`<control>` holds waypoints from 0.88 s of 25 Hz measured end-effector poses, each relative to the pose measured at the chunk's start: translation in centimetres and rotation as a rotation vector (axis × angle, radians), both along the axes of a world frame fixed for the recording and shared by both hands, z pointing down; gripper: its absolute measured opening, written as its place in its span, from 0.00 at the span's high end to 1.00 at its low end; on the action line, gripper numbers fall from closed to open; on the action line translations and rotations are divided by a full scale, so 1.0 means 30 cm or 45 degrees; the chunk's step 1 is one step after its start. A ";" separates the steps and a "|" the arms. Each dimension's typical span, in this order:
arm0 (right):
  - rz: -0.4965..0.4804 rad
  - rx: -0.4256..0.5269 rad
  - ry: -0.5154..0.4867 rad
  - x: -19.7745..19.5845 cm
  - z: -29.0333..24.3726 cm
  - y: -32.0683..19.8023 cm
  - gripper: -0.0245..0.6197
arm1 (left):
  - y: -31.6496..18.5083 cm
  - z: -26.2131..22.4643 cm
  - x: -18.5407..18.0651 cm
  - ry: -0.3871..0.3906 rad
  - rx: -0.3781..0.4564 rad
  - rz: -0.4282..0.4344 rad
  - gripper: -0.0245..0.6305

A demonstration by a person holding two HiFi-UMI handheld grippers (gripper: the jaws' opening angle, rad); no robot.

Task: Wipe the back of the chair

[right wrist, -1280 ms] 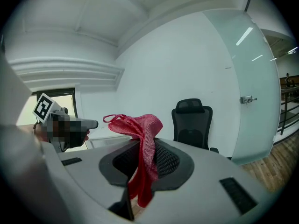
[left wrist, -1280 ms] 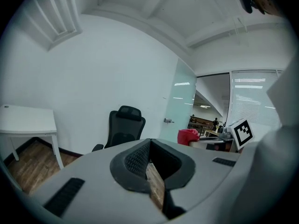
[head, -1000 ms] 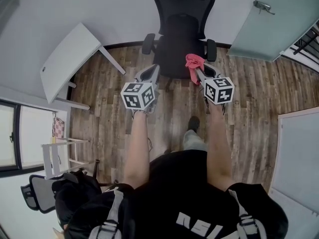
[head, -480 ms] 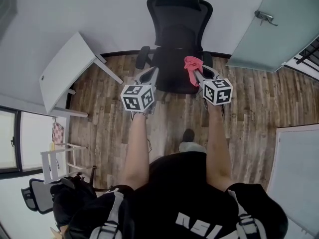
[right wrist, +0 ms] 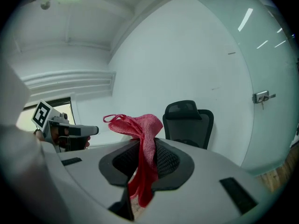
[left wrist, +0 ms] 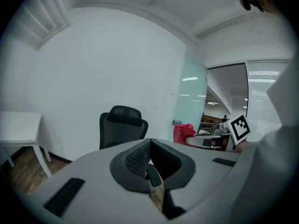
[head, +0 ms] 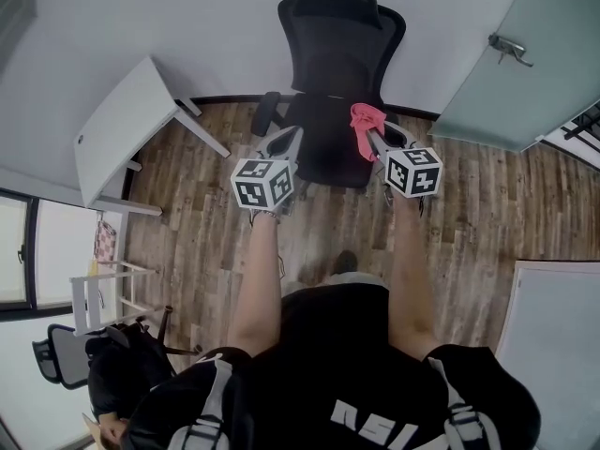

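Wood-plank floor [head: 478, 214], white wall behind. Right gripper [right wrist: 145, 154]: jaws clamped on a pink cloth [right wrist: 139, 125], bunched above the tips, its tail hanging down between the pads. Left gripper [left wrist: 149, 160]: jaws together, nothing held. Both point at the black office chair [head: 337, 50], not touching it. Chair upright against the wall, seat towards the person, backrest long axis vertical, headrest uppermost. White table [head: 122, 125] to its left.
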State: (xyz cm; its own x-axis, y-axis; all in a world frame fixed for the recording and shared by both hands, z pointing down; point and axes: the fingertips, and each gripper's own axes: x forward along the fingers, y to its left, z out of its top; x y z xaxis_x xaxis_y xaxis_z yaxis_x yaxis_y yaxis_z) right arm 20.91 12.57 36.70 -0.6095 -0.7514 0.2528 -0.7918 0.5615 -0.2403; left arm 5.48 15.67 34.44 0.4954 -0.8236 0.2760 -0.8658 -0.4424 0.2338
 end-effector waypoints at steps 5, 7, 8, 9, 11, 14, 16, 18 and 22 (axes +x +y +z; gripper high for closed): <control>-0.015 -0.010 -0.015 -0.007 0.013 -0.016 0.82 | -0.004 0.029 0.011 -0.007 -0.020 -0.008 0.93; -0.026 -0.026 -0.018 -0.010 0.032 -0.026 0.82 | -0.019 0.040 0.015 0.001 -0.028 -0.019 0.93; -0.030 -0.034 -0.018 -0.011 0.042 -0.034 0.82 | -0.030 0.048 0.020 0.000 -0.034 -0.020 0.93; -0.031 -0.043 -0.017 -0.012 0.054 -0.042 0.82 | -0.040 0.058 0.026 -0.005 -0.042 -0.015 0.93; -0.022 -0.067 -0.015 -0.016 0.082 -0.056 0.82 | -0.056 0.088 0.032 -0.023 -0.062 0.007 0.93; 0.012 -0.100 -0.001 -0.026 0.120 -0.092 0.83 | -0.098 0.126 0.018 -0.029 -0.084 0.031 0.93; 0.037 -0.108 0.013 -0.032 0.134 -0.130 0.83 | -0.146 0.138 0.004 -0.014 -0.088 0.045 0.93; 0.065 -0.107 0.030 -0.036 0.140 -0.177 0.83 | -0.205 0.144 -0.007 -0.001 -0.085 0.067 0.93; 0.123 -0.094 0.057 -0.065 0.128 -0.308 0.83 | -0.355 0.136 -0.042 0.022 -0.074 0.116 0.93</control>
State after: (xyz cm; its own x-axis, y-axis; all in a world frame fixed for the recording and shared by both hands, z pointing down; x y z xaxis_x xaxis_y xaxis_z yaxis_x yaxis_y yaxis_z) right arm 18.96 3.33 40.55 -0.5221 -0.7844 0.3350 -0.8522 0.4640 -0.2418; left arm 4.20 5.03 38.52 0.5726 -0.7578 0.3129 -0.8183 -0.5044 0.2757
